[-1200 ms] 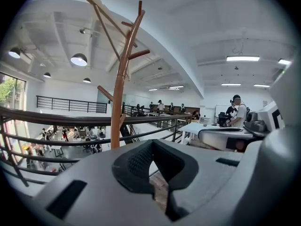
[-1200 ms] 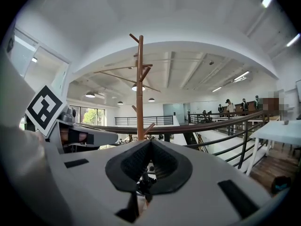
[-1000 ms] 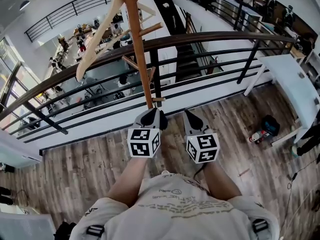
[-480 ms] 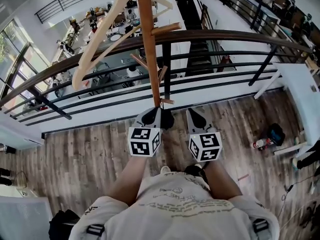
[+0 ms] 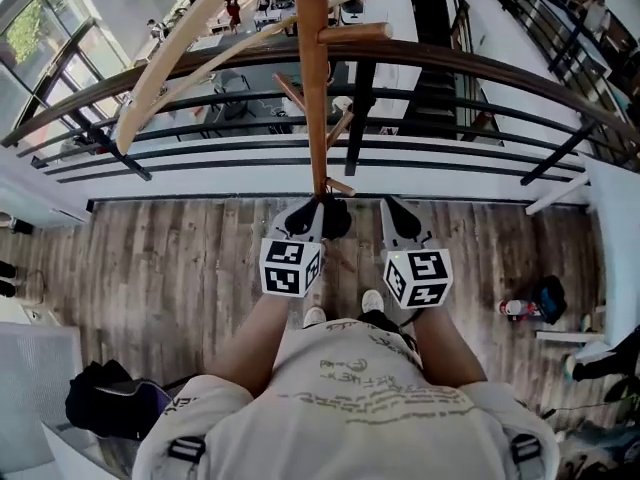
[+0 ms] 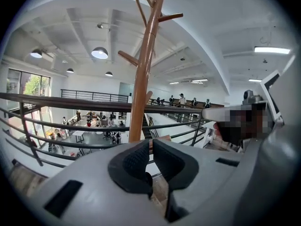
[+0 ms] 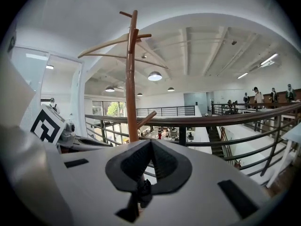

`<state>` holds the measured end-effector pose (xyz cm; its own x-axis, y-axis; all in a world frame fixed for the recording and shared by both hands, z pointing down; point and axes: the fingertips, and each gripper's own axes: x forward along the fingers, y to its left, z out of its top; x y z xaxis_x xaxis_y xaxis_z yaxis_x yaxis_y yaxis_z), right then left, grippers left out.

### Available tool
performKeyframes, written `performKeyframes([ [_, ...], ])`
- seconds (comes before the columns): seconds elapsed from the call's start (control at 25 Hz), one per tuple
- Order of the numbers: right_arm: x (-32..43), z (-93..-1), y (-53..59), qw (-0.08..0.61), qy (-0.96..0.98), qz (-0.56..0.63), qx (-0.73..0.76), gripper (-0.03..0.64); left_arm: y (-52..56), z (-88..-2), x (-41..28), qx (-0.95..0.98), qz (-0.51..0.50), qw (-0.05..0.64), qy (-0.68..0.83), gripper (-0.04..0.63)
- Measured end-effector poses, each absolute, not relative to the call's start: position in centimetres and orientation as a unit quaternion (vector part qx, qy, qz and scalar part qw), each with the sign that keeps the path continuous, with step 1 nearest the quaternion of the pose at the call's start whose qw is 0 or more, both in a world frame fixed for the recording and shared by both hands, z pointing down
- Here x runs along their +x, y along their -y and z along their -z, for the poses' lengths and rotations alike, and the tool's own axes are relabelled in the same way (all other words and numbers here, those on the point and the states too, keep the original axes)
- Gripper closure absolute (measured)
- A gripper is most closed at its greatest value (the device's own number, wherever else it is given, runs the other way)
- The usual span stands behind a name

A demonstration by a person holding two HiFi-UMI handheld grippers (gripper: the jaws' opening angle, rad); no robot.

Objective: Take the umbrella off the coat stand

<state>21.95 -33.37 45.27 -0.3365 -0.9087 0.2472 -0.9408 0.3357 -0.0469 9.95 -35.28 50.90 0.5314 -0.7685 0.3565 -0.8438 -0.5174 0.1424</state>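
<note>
The wooden coat stand (image 5: 313, 88) rises straight ahead of me, its pole (image 6: 143, 79) bearing short angled pegs. A pale wooden hanger (image 5: 170, 63) hangs from it high on the left and shows in the right gripper view too, hanger (image 7: 108, 45) beside pole (image 7: 130, 79). No umbrella shows in any view. My left gripper (image 5: 310, 213) is held low by the foot of the pole, its jaws closed (image 6: 151, 145) on nothing. My right gripper (image 5: 395, 213) is just to its right, also shut and empty (image 7: 150, 145).
A dark curved railing (image 5: 480, 68) runs right behind the stand, with an open lower floor beyond it. A white table (image 5: 615, 228) stands at the right, with small items (image 5: 530, 303) on the wooden floor beside it. A black bag (image 5: 110, 403) lies at my lower left.
The view has swung so the stand now stands upright in the centre and closer. Both grippers kept their pose in front of me and stayed shut.
</note>
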Motion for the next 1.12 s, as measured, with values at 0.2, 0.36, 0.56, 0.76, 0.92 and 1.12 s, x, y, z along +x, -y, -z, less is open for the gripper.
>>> performKeyframes([
  [0.2,23.3,-46.3,35.2,0.098,0.830,-0.097,0.540,0.614,36.3,-54.0,11.0,0.849,-0.132,0.164,0.485,0.581],
  [0.36,24.6,-46.6,36.1,0.103,0.836,-0.101,0.530,0.614,37.7,-56.1,11.5,0.836,-0.141,0.169,0.502,0.554],
  [0.56,26.3,-47.4,36.5,0.115,0.835,-0.102,0.528,0.614,39.2,-58.7,11.4,0.822,-0.141,0.198,0.514,0.554],
  [0.76,28.5,-47.7,37.1,0.124,0.825,-0.100,0.542,0.614,40.6,-60.2,11.8,0.817,-0.135,0.218,0.517,0.554],
  [0.92,29.6,-47.7,37.2,0.134,0.819,-0.096,0.549,0.614,41.4,-61.0,12.2,0.818,-0.140,0.218,0.514,0.554],
  [1.12,30.6,-48.2,37.3,0.139,0.809,-0.098,0.562,0.614,42.1,-62.0,12.5,0.818,-0.151,0.219,0.510,0.554],
])
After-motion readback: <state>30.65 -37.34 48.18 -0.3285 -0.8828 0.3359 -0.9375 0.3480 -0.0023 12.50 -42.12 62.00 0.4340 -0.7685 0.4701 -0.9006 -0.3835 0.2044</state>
